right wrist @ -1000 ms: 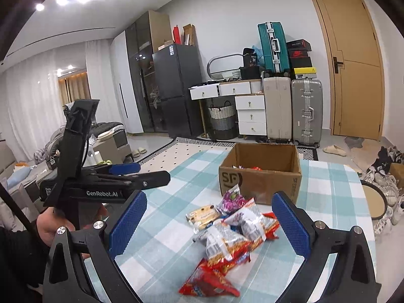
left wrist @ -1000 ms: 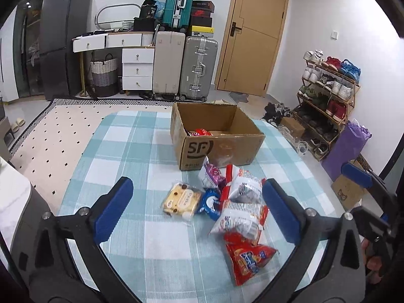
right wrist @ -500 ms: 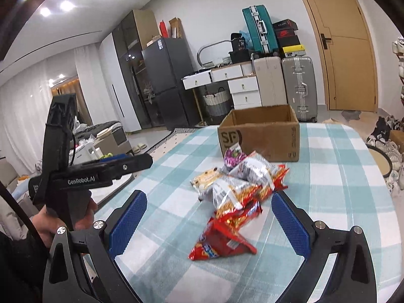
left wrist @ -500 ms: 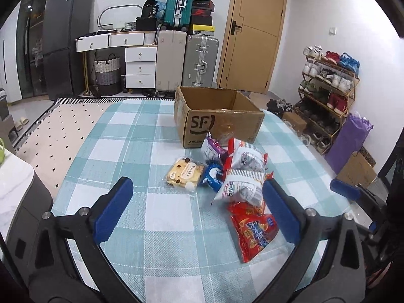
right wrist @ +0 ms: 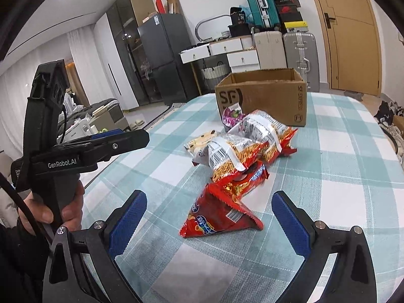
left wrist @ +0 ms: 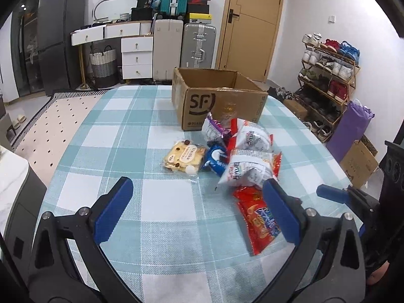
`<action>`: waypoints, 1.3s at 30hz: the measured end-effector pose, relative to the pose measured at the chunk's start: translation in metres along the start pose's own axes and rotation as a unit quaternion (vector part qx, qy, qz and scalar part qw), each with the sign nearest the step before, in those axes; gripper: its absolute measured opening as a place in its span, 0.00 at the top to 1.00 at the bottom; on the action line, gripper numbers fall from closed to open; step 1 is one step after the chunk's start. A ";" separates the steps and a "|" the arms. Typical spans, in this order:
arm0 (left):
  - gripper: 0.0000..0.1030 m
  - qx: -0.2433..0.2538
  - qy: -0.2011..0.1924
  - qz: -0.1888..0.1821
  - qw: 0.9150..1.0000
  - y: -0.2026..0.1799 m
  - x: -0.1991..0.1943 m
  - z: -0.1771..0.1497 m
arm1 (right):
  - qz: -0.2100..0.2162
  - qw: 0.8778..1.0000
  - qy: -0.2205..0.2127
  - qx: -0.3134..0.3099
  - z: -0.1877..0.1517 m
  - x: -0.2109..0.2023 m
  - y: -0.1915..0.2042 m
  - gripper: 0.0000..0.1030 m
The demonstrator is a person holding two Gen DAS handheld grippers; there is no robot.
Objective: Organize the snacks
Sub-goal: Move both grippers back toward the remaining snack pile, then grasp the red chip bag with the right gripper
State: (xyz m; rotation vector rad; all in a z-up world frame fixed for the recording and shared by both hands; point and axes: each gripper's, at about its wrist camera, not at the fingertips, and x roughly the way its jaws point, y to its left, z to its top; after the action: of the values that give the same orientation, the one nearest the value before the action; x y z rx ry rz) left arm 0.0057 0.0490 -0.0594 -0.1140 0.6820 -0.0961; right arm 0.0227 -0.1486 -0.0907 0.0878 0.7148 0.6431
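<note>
Snack packets [left wrist: 237, 151] are piled mid-bench, right in front of the open SF cardboard box [left wrist: 217, 101] near the far edge. A red pouch [right wrist: 219, 217] lies nearest, crumpled, touching the pile.

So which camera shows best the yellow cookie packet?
The left wrist view: the yellow cookie packet lies flat and almost fully visible there, beside the blue packet. In the right wrist view only its edge shows behind the noodle bags.
</note>
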 end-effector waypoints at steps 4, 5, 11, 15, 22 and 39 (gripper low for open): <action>0.01 -0.015 0.010 -0.005 1.000 0.013 0.015 -0.004 | 0.001 1.000 0.012 0.002 -0.002 0.010 -0.002 0.02; 0.01 -0.017 0.014 -0.005 1.000 0.015 0.019 -0.006 | 0.002 1.000 0.015 0.003 -0.002 0.012 -0.003 0.02; 0.01 -0.032 0.041 -0.010 0.999 0.028 0.047 -0.019 | 0.005 0.999 0.035 0.004 -0.001 0.029 -0.008 0.02; 0.01 -0.036 0.055 -0.013 0.998 0.035 0.062 -0.025 | 0.007 0.999 0.048 0.003 0.001 0.042 -0.010 0.02; 0.01 -0.047 0.070 -0.005 0.996 0.050 0.078 -0.031 | 0.006 0.997 0.074 -0.001 0.004 0.064 -0.012 0.04; 0.01 -0.052 0.083 0.001 0.995 0.048 0.077 -0.034 | 0.026 0.994 0.108 0.007 -0.007 0.077 -0.013 0.50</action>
State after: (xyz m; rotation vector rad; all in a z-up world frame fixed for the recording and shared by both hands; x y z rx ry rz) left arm 0.0464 0.0839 -0.1397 -0.2069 0.8538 -0.0676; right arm 0.0691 -0.1153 -0.1447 0.0495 0.9275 0.7036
